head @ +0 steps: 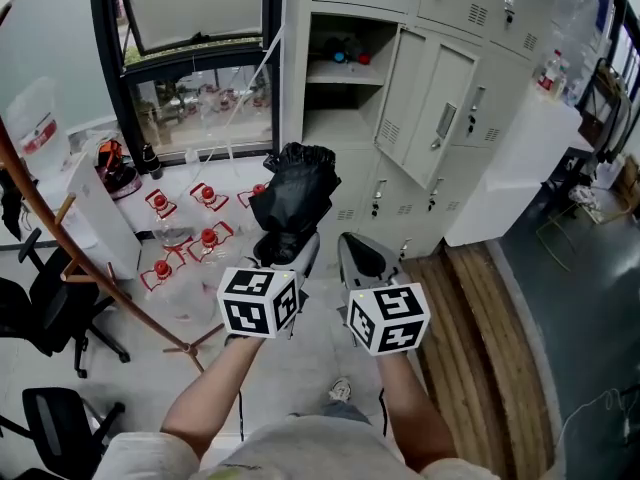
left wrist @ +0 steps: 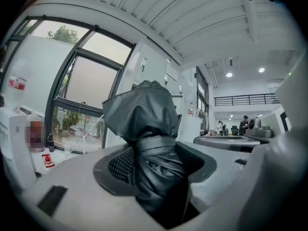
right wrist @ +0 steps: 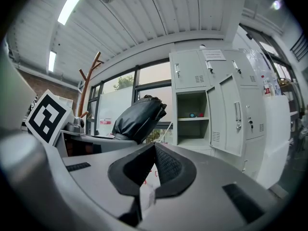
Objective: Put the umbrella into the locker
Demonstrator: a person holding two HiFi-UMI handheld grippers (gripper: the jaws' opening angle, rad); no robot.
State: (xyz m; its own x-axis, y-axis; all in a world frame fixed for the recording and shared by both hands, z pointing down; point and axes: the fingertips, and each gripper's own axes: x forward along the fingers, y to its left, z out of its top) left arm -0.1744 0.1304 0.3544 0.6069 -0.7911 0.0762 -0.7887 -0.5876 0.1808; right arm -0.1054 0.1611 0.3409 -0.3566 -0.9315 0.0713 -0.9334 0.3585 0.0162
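The left gripper (head: 288, 251) is gripping a folded black umbrella (head: 296, 190), its jaws spread wide around the bundled fabric, which is sticking out ahead of it. The right gripper (head: 360, 256), just beside it, is holding nothing, jaws closed together. The open locker (head: 345, 118) is standing ahead of both.
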